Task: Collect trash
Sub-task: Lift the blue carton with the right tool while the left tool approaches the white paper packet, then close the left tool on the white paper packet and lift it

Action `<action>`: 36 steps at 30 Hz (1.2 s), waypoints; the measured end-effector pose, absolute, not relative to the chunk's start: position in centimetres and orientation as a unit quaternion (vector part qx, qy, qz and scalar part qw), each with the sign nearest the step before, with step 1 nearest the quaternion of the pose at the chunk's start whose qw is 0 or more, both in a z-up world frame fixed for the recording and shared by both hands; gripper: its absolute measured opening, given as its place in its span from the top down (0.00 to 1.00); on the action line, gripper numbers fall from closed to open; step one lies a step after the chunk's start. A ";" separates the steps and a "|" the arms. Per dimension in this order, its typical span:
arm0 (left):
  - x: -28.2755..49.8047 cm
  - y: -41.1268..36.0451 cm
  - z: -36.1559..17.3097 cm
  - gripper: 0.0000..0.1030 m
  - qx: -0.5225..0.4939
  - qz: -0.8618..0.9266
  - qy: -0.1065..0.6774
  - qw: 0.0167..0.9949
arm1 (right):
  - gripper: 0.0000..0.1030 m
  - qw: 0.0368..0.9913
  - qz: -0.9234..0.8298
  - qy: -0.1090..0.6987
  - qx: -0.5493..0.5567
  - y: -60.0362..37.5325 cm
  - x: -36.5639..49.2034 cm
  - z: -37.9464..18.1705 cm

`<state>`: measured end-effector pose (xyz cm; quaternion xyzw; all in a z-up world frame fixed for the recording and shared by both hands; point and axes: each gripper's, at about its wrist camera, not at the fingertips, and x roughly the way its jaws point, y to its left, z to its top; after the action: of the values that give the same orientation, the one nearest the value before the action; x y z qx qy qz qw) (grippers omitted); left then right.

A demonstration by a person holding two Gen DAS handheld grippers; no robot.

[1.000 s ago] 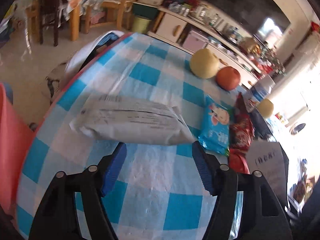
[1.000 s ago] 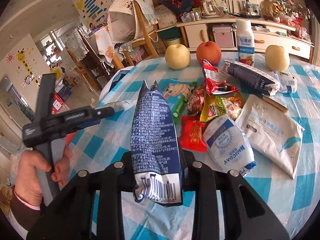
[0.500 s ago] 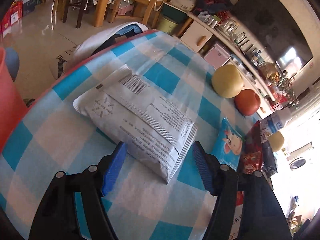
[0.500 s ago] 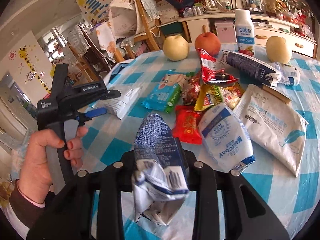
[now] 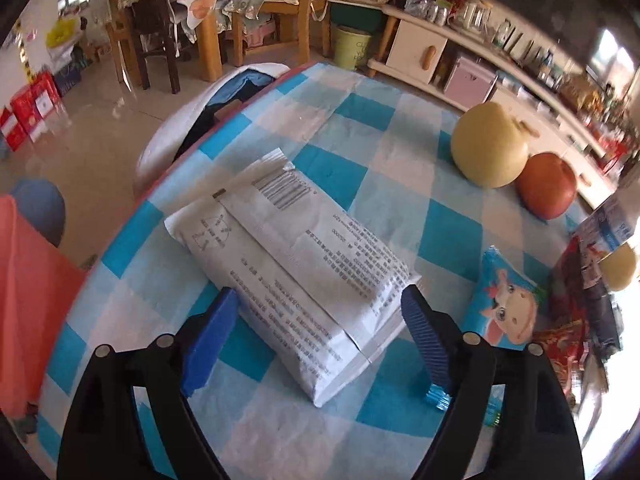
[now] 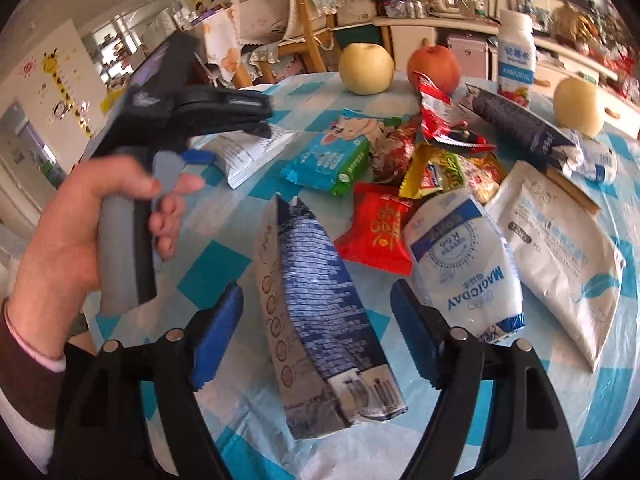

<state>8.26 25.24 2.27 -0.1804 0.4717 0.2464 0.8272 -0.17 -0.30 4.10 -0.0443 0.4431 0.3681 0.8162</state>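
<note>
My left gripper is open, its blue pads on either side of a flat white printed packet lying on the blue-checked table; the packet's near end sits between the fingers. My right gripper is open around a dark blue and white snack bag that lies loose between the fingers, over the table. The left gripper also shows in the right wrist view, held by a hand over the white packet.
Several wrappers are piled mid-table: a blue-green pack, red packets, a white MAGICDAY pouch, a large white pouch. Pears, an apple and a milk bottle stand behind. A red bin is at left.
The right gripper has opened and let go of the blue and white bag, which now lies loose between its fingers. The left gripper has moved forward around the white packet.
</note>
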 end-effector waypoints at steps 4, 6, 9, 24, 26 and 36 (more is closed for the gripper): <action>10.2 24.7 1.7 0.12 -0.145 0.267 0.484 0.821 | 0.21 0.820 0.370 0.429 -0.081 0.3 -0.7 4.1; 11.5 24.2 1.4 0.09 -0.107 0.273 0.495 0.818 | 0.21 0.818 0.371 0.431 -0.084 0.3 -0.6 4.0; 12.5 23.6 1.3 0.08 -0.065 0.282 0.497 0.818 | 0.21 0.817 0.369 0.436 -0.084 0.1 -0.1 3.7; 11.9 22.3 2.1 0.67 -0.032 0.268 0.451 0.851 | 0.21 0.820 0.361 0.438 -0.073 -0.2 0.8 3.2; 11.2 22.4 2.2 0.79 -0.032 0.264 0.447 0.854 | 0.21 0.821 0.362 0.435 -0.074 -0.3 0.8 3.4; 7.5 25.3 3.3 0.94 -0.156 0.206 0.462 0.848 | 0.21 0.820 0.368 0.434 -0.055 -1.1 0.4 3.9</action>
<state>7.45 25.26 3.26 -0.1556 0.4622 0.2059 0.8484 0.42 -1.07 3.88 -0.0552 0.4339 0.3685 0.8203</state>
